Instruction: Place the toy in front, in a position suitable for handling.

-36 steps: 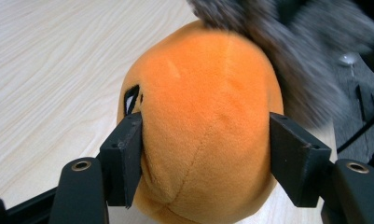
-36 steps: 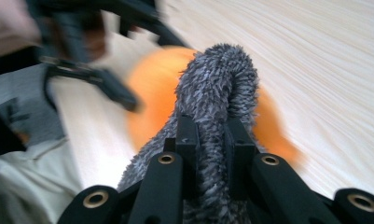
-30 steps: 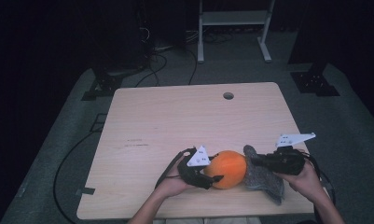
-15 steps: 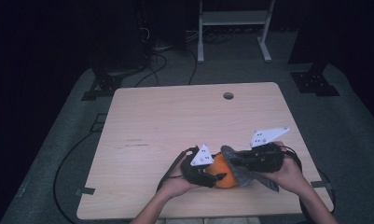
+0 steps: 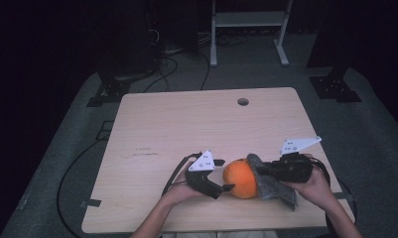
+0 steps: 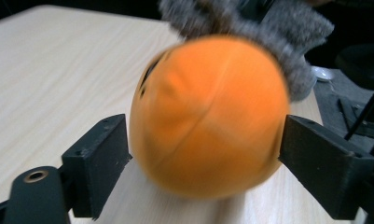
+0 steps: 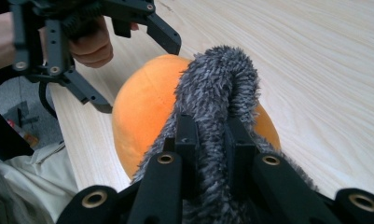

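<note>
An orange plush ball (image 5: 241, 178) sits near the table's front edge. My left gripper (image 5: 225, 184) reaches in from its left; in the left gripper view the ball (image 6: 208, 116) lies between the two black jaws, which have just been opening and stand at its sides without squeezing it. My right gripper (image 5: 266, 171) is shut on a grey fuzzy cloth (image 5: 275, 187) that drapes over the ball's right side. In the right gripper view the cloth (image 7: 222, 79) rises between the shut jaws of my right gripper (image 7: 208, 130), with the ball (image 7: 142, 112) and the left gripper (image 7: 138, 77) beyond.
The light wooden table (image 5: 186, 124) has a round cable hole (image 5: 243, 101) near its far edge. On the dark floor beyond lie cables (image 5: 171, 64), a white metal stand (image 5: 246, 29) and black stand bases (image 5: 335, 87).
The left jaws have spread apart around the ball. The right gripper swept the cloth left over the ball, then drew back to the right, so more of the ball shows.
</note>
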`<state>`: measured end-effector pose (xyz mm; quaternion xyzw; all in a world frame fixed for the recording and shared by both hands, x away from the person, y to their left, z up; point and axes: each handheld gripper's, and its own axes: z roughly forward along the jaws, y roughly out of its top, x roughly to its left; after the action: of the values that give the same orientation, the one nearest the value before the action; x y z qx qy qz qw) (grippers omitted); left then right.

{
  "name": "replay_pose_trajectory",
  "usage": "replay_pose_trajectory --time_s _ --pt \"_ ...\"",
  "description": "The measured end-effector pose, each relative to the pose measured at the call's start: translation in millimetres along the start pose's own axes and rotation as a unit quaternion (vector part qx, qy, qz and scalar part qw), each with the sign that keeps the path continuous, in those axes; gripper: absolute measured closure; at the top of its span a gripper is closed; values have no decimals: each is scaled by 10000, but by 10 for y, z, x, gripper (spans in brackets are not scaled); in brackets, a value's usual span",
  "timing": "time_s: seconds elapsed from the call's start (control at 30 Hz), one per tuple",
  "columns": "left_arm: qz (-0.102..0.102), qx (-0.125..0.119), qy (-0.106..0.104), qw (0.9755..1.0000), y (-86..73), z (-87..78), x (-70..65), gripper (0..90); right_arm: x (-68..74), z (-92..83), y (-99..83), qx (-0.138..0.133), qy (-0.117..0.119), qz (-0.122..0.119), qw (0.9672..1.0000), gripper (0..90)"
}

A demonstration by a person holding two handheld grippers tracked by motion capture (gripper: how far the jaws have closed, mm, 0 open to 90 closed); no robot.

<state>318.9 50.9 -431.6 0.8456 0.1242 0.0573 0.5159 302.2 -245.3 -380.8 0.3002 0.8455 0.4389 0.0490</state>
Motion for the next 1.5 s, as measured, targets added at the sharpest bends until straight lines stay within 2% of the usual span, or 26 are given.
replay_pose_trajectory --time_s 0.03,0.1,0.2,0.23,0.27,0.33,0.37,0.43,0.53,0.6,0.7,0.8,0.87,0.93,1.03,1.13,1.23,1.3,1.37,1.43,1.47,1.5 --pt "-50 59 -41 10000 -15 32 33 125 -15 -9 -12 -16 14 18 10000 781" --pt "-313 65 -248 9992 -34 108 88 102 -38 -21 -41 -72 35 91 9999 781" --pt "-309 120 -565 9978 -25 177 76 124 -46 -25 -65 -141 30 125 9998 780" --pt "-194 106 -567 9981 -13 182 47 187 -54 -27 -67 -170 50 149 9997 782" --pt "-148 64 -484 9987 8 182 15 242 -57 -28 -64 -199 66 181 9996 783" --pt "-161 -44 -413 9990 61 144 -26 357 -44 -31 -46 -255 79 179 9995 786" --pt "-230 -118 -372 9990 91 112 -39 387 -29 -40 -35 -314 106 205 9992 787" --pt "-360 -278 -351 9983 169 3 -60 402 -10 -58 -9 -386 78 189 9990 788" --pt "-463 -263 -221 9983 268 -206 -113 402 7 -54 37 -572 291 284 9975 788" --pt "-573 -272 -180 9978 256 -288 -147 401 36 -18 69 -652 392 295 9967 788" --pt "-724 -107 -54 9973 175 -366 -155 401 84 95 95 -635 479 267 9965 787" --pt "-926 144 108 9955 70 -350 -127 397 75 267 58 -448 462 319 9974 786" --pt "-1087 99 134 9939 35 -336 -106 392 35 353 17 -357 490 420 9973 786" --pt "-1089 97 204 9938 51 -322 -94 389 -14 338 7 -429 540 523 9962 786" --pt "-1141 128 297 9929 100 -282 -77 386 -3 228 38 -479 398 438 9971 786" --pt "-1228 136 385 9916 148 -227 -81 381 91 107 86 -598 364 247 9972 785" --pt "-1247 108 525 9907 201 -159 -95 349 187 141 104 -545 377 92 9978 782" --pt "-1099 74 563 9923 211 -149 -110 287 187 198 86 -452 240 28 9987 781" --pt "-991 -73 519 9937 194 -177 -86 213 135 206 51 -474 269 119 9984 781" --pt "-835 -98 578 9948 169 -186 -44 156 85 193 13 -491 247 187 9983 781" --pt "-820 -100 519 9952 150 -180 -4 131 74 188 5 -491 260 207 9982 781" --pt "-882 -118 358 9954 128 -169 42 124 64 185 -1 -488 250 206 9983 781"
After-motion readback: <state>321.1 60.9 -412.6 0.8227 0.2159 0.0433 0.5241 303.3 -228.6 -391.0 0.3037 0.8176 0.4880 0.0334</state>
